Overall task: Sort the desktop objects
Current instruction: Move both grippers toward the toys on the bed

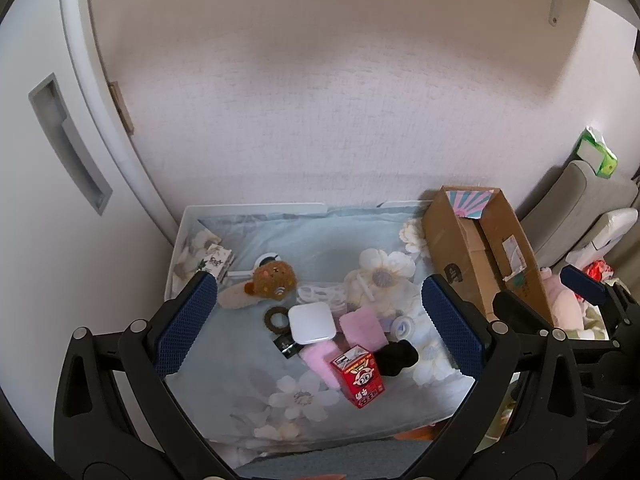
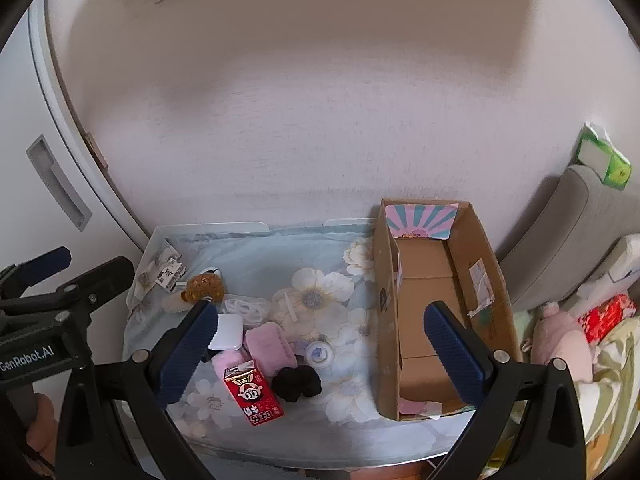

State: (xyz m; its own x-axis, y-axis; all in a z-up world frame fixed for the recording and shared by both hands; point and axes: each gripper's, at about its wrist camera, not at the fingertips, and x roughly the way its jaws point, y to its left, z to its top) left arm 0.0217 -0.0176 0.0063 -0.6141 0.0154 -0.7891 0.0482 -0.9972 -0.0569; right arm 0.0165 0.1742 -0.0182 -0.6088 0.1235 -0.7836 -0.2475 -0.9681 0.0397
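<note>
Both tongs are held above the near edge of the counter (image 1: 224,412), which is covered by a floral cloth, and are tilted down toward it. The left tongs (image 1: 320,328) are spread fully wide with nothing between the blue pads. The right tongs (image 2: 320,348) are likewise fully spread and empty.

A cluster of small items is seen mid-counter. A red carton (image 1: 359,376) is lying nearest, with a black fabric lump (image 1: 398,357) just to its right. A white square case (image 1: 312,323) is placed behind the carton, touching a pink cloth (image 1: 362,326) on its right. A dark ring (image 1: 277,315) is lying left of the case. A brown plush toy (image 1: 274,280) is seen further back on the left. A tape roll (image 2: 319,353) is found right of the pink cloth. A patterned packet (image 1: 218,261) is at the far left corner.

An open cardboard box (image 2: 424,280) is standing on the right side of the counter, apart from the cluster, apparently with only paper scraps in its near end. A pink plush (image 2: 560,344) is lying off the counter to the right.
</note>
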